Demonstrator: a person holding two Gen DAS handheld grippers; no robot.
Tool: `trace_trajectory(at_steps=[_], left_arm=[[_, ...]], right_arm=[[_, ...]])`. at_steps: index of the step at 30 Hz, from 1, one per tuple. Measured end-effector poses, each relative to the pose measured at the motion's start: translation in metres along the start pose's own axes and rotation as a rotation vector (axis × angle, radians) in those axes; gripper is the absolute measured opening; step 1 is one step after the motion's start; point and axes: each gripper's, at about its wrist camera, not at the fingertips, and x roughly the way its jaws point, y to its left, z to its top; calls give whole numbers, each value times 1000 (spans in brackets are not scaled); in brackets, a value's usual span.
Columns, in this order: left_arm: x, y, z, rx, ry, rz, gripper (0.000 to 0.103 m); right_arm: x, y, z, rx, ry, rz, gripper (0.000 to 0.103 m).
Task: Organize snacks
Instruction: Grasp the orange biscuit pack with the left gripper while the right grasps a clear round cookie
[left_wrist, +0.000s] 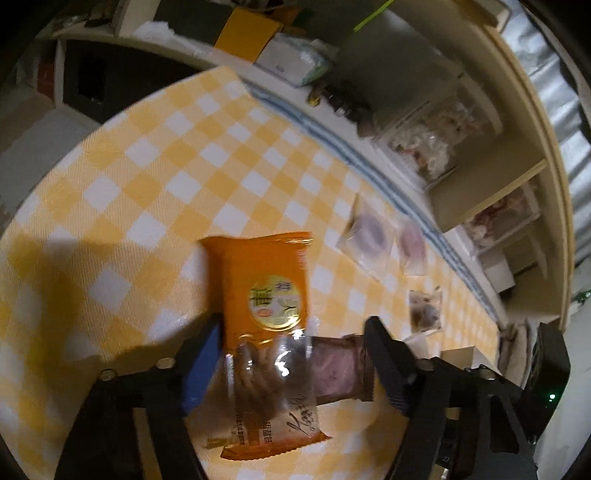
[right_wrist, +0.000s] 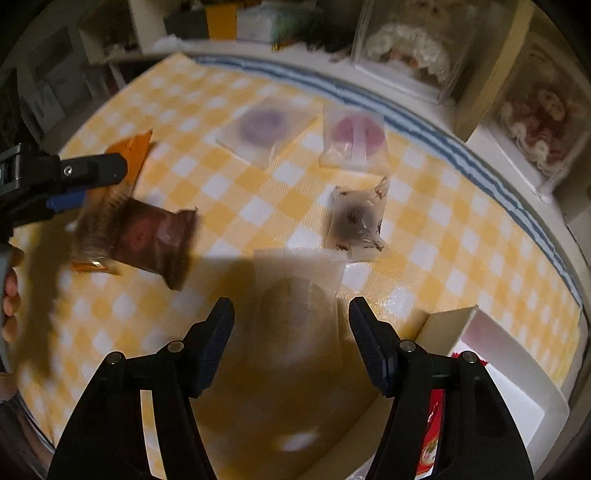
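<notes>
In the left wrist view my left gripper spans two overlapping packets on the yellow checked cloth. Its blue left pad touches the edge of an orange snack packet, and its right finger meets the end of a brown packet. The right wrist view shows that gripper at the far left, over the brown packet. My right gripper points steeply down and is open, with a clear packet holding a round snack between its fingers. There are gaps on both sides of that packet.
On the cloth farther off lie a purple packet, a pink packet and a clear packet with a dark snack. A white box holding a red packet stands at lower right. Shelves with clear containers line the back. A hand shows at the left edge.
</notes>
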Motion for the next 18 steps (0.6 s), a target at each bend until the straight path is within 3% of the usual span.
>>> trace_trajectory(at_steps=[3,7,9,18], left_arm=[[2,-2,2,12,6,28,59],[2,-16,-4,90,28,104,51],[2,-21,-8,141,23,155,42],[-12,-22,-22,167,-15,107,35]], right_arm=[[8,1,-3,-11,33,25,53],[7,4,-6,-7,24,35,50],[6,4,-8,16,15,42,47],[-20,11,-20,106,-59,65,45]])
